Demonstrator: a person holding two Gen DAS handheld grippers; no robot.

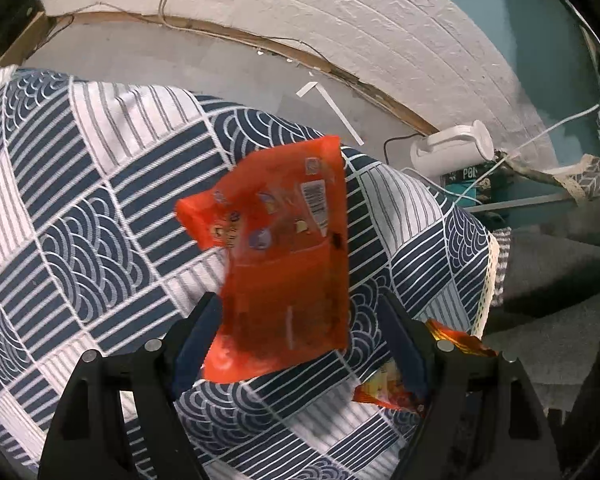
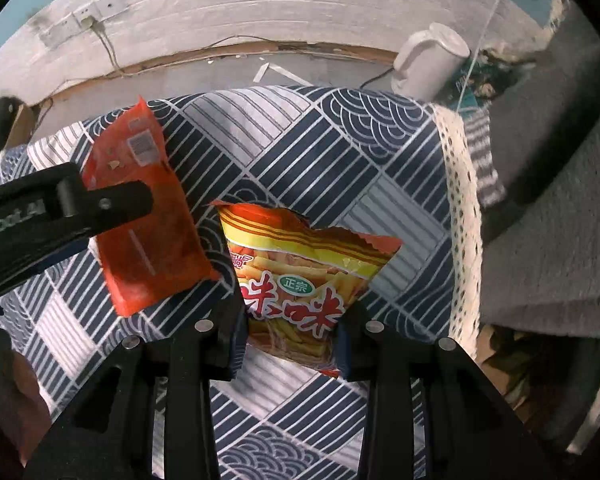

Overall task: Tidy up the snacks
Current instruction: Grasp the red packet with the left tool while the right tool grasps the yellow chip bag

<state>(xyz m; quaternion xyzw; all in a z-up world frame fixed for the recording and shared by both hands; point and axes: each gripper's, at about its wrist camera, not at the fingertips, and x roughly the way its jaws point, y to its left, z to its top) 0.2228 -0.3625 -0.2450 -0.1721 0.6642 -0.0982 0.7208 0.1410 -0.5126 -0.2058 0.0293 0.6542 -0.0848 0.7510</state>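
Note:
An orange snack packet (image 1: 284, 248) hangs in the air between the spread fingers of my left gripper (image 1: 300, 340); neither pad touches it. It also shows in the right wrist view (image 2: 148, 236), with the left gripper's finger (image 2: 112, 204) across it. My right gripper (image 2: 290, 332) is shut on a yellow and red snack bag (image 2: 300, 276) with Chinese print, held above the patterned tablecloth (image 2: 340, 152). That bag's edge (image 1: 392, 388) shows by my left gripper's right finger.
The blue and white patterned cloth (image 1: 80, 208) covers the table. Its lace-trimmed right edge (image 2: 464, 208) drops off beside grey fabric (image 2: 548, 220). A white kettle (image 2: 432, 60) lies beyond the far edge, with cables, floor and a white brick wall (image 2: 260, 4) behind.

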